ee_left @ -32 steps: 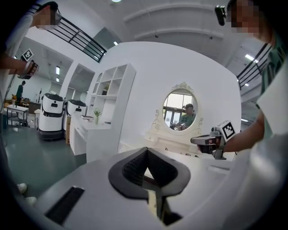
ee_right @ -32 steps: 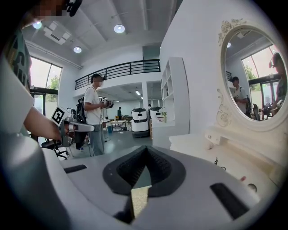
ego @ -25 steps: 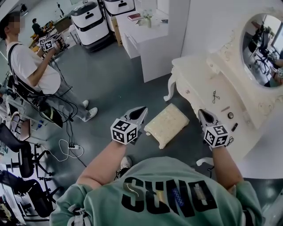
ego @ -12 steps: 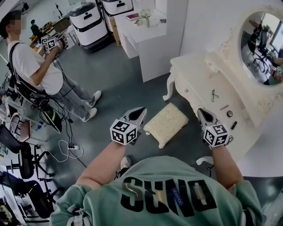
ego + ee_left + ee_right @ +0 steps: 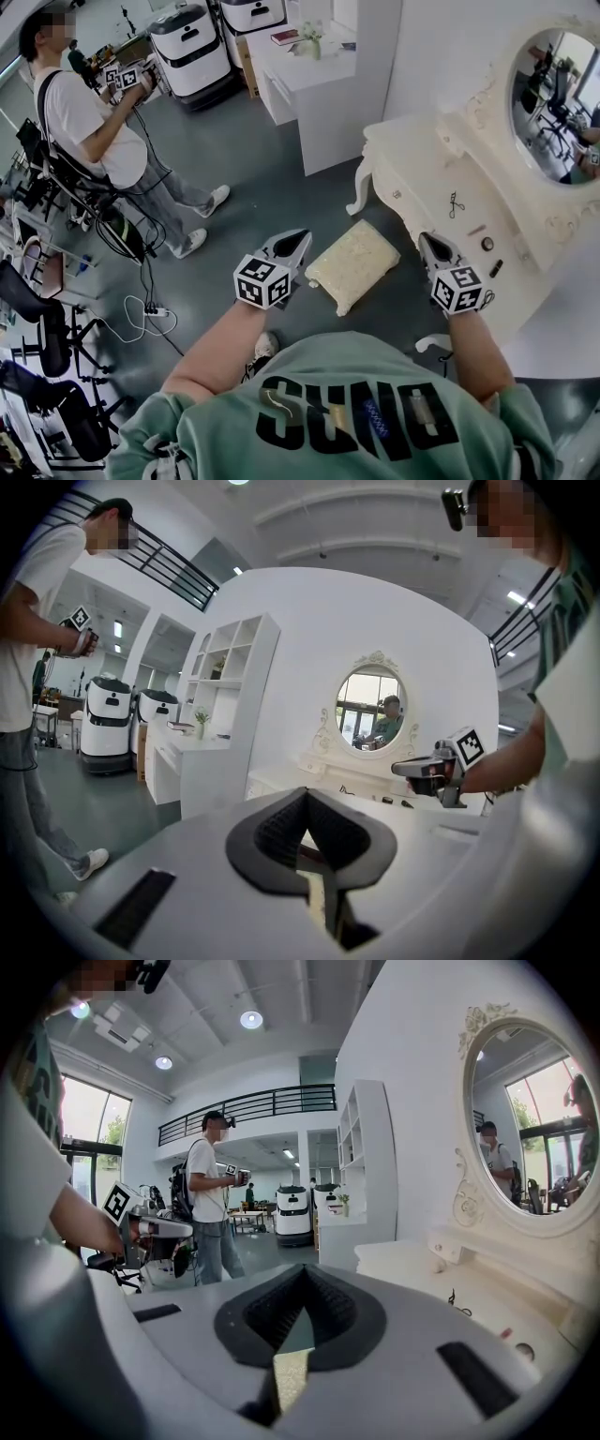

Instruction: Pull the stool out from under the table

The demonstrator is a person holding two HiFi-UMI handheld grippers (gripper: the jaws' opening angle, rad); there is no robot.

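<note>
Two tongs closed, empty: left tongs [image 5: 296,242] centre frame, left of cream cushioned stool [image 5: 352,264]; right tongs [image 5: 429,244] right of it, by white dressing table [image 5: 417,155].

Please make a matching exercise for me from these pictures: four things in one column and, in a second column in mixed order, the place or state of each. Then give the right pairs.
1. stool
2. left gripper
3. oval mirror
4. person in a white shirt

A. jaws together, holding nothing
B. at the back of the white dressing table
C. on the grey floor, beside the dressing table
D. standing at the head view's upper left

Pairs: 1-C, 2-A, 3-B, 4-D
</note>
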